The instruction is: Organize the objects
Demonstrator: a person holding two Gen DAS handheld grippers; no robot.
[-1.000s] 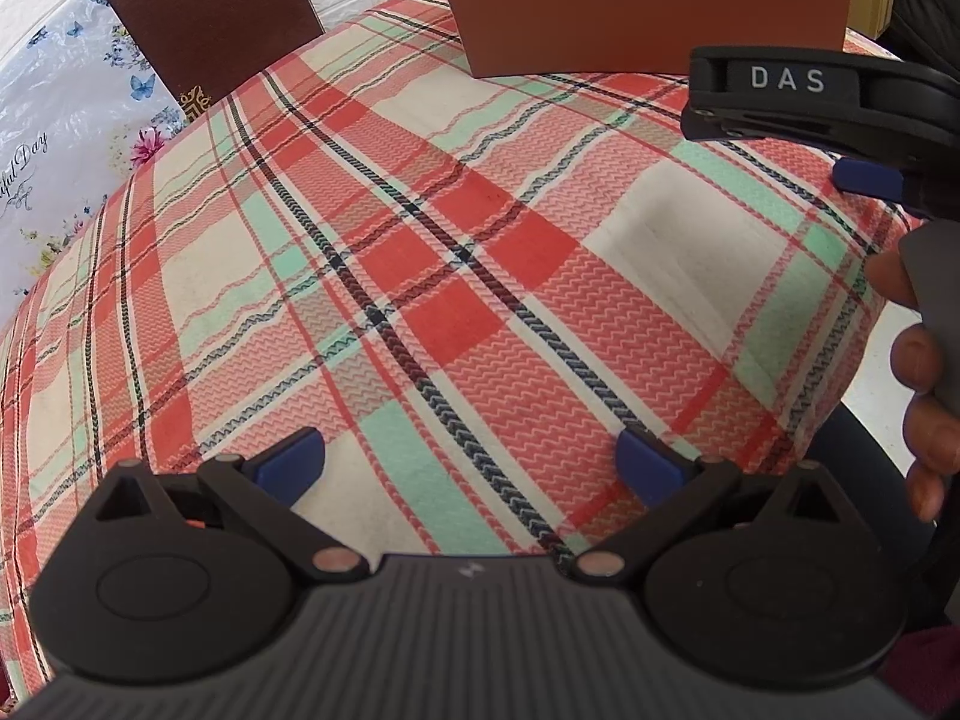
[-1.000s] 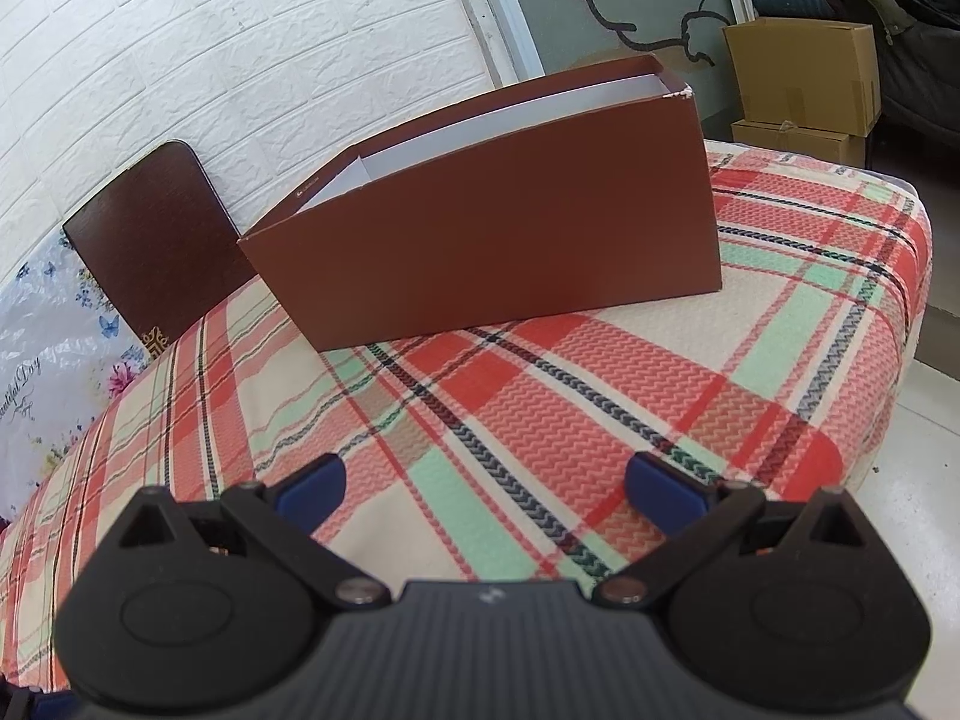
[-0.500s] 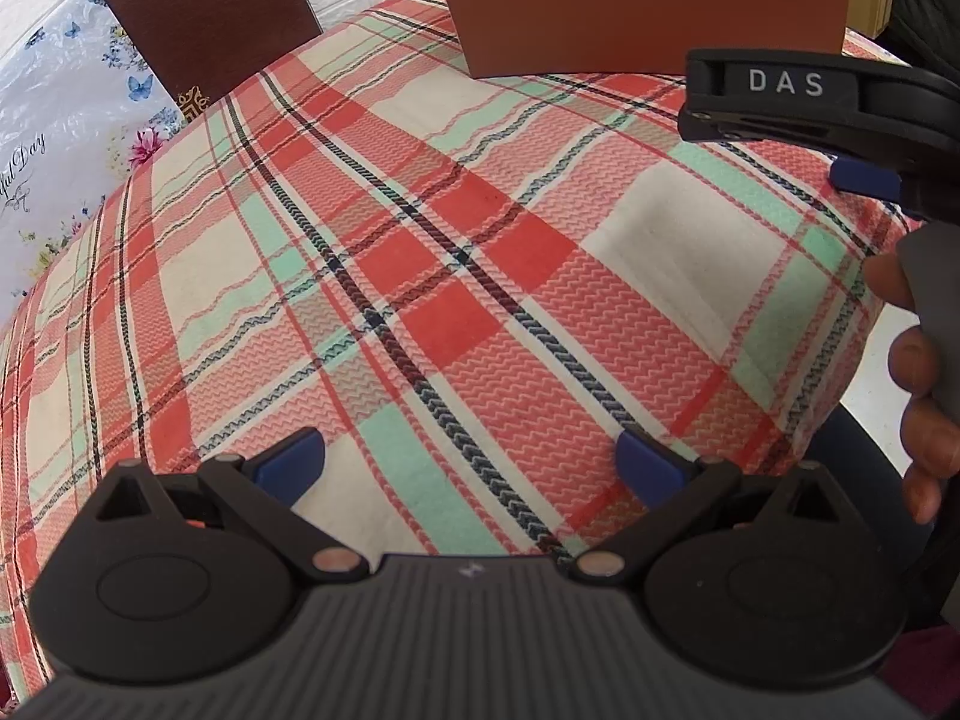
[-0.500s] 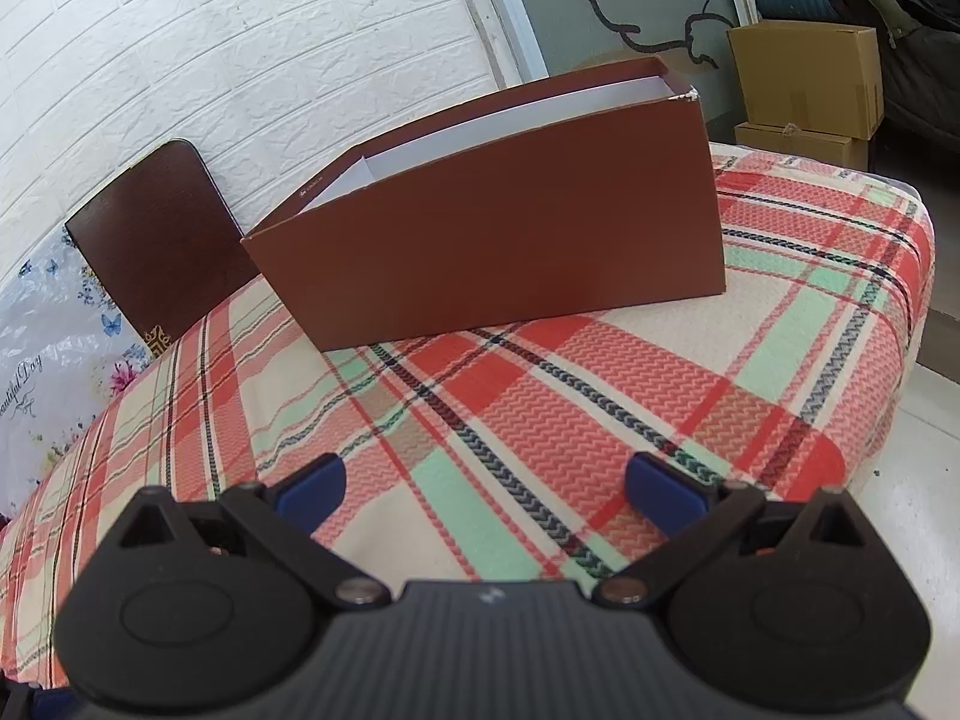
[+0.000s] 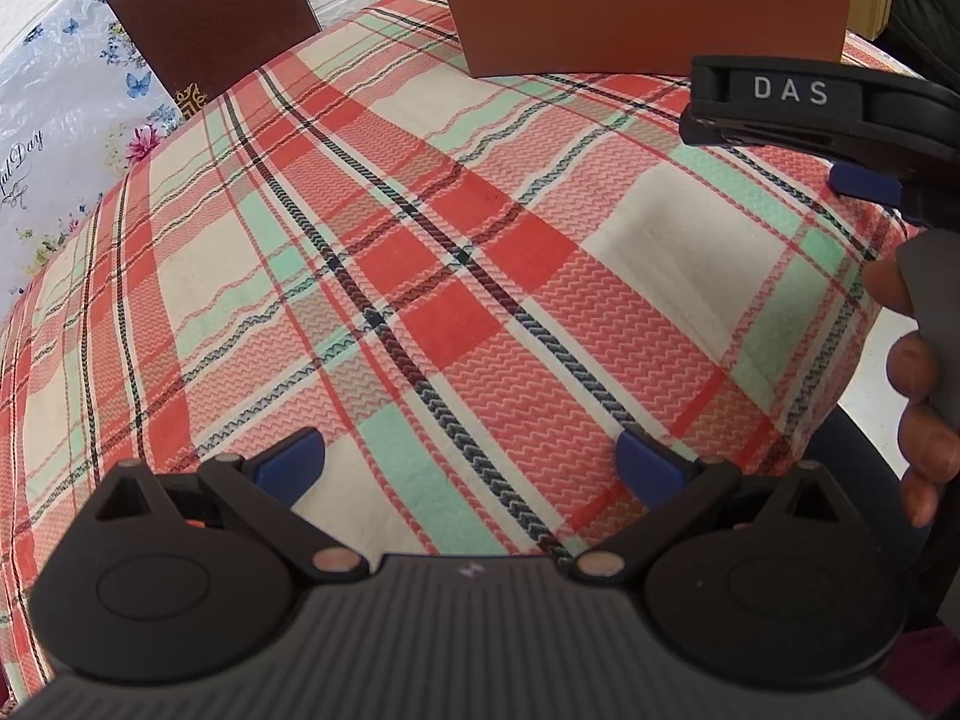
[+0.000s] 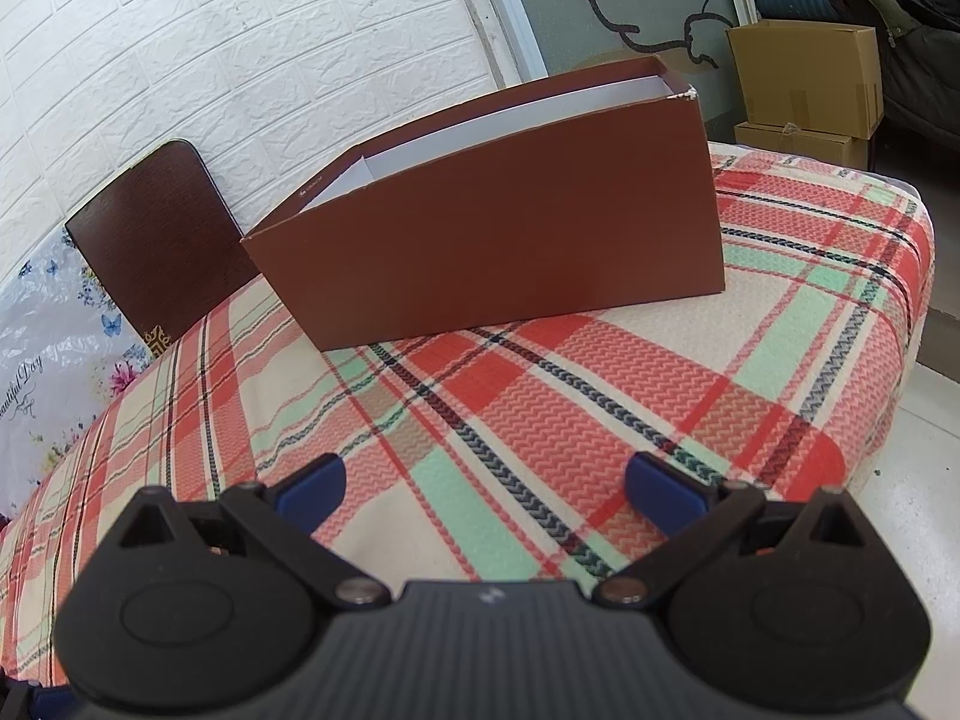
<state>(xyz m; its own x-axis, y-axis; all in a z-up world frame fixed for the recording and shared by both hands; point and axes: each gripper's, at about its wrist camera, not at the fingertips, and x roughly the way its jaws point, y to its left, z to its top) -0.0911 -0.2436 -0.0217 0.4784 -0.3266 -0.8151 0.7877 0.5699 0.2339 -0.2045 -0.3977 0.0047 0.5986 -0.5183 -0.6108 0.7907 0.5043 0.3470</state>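
Left wrist view: my left gripper [image 5: 469,461] at bottom centre, blue-tipped fingers spread wide, nothing between, above red, cream and mint plaid tablecloth [image 5: 420,276]. My right gripper [image 5: 864,180] at right edge, black body marked DAS, hand [image 5: 918,396] on grip. Right wrist view: right gripper [image 6: 485,489] fingers likewise apart, empty. Open brown cardboard box with white lining [image 6: 498,240] stands on cloth, frame centre. Dark brown chair back [image 6: 162,234] upper left, against white brick wall [image 6: 240,48].
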